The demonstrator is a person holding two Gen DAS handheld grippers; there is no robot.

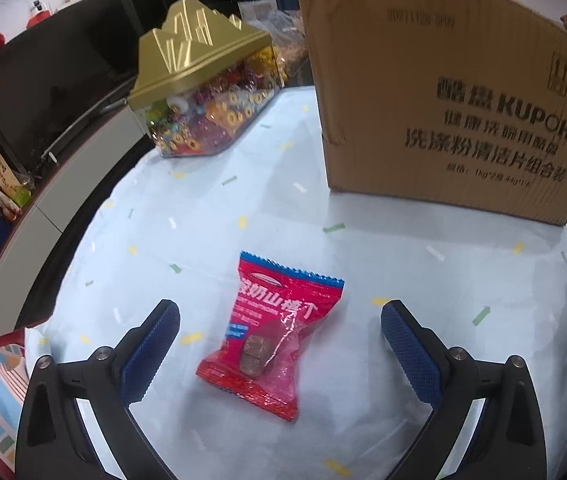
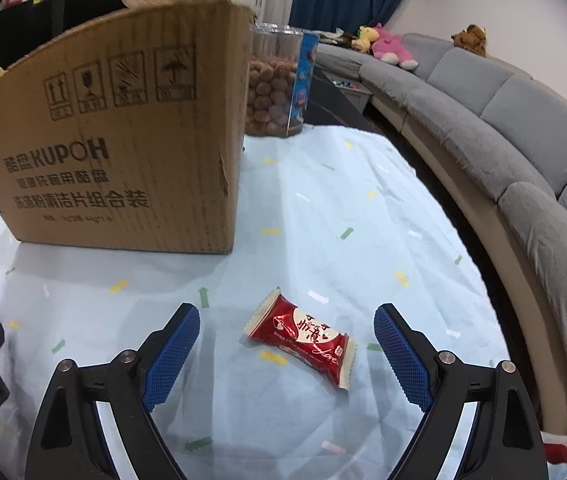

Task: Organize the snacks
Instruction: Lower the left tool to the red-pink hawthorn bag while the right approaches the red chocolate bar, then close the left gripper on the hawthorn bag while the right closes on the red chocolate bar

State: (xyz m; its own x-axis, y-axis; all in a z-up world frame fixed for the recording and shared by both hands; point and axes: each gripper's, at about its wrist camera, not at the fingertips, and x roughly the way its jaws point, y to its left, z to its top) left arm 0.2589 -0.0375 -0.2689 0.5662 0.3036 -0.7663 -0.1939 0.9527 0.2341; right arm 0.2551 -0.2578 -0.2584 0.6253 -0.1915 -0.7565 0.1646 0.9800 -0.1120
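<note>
Only the left view shows the pink snack packet (image 1: 268, 336) between the released left hand-held gripper (image 1: 280, 316), the right view a red "Love" candy (image 2: 303, 338) between the released right hand-held gripper (image 2: 286, 322), both near the "KUPOH" box (image 2: 123, 140).

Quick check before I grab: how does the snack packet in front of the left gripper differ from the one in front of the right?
The pink-red packet is the bigger one, with a blue serrated top edge and a clear window showing brown pieces. The dark red candy is smaller, opaque, with cream crimped ends and a white label. Both lie flat on the pale blue tablecloth, untouched, between open fingers.
</note>
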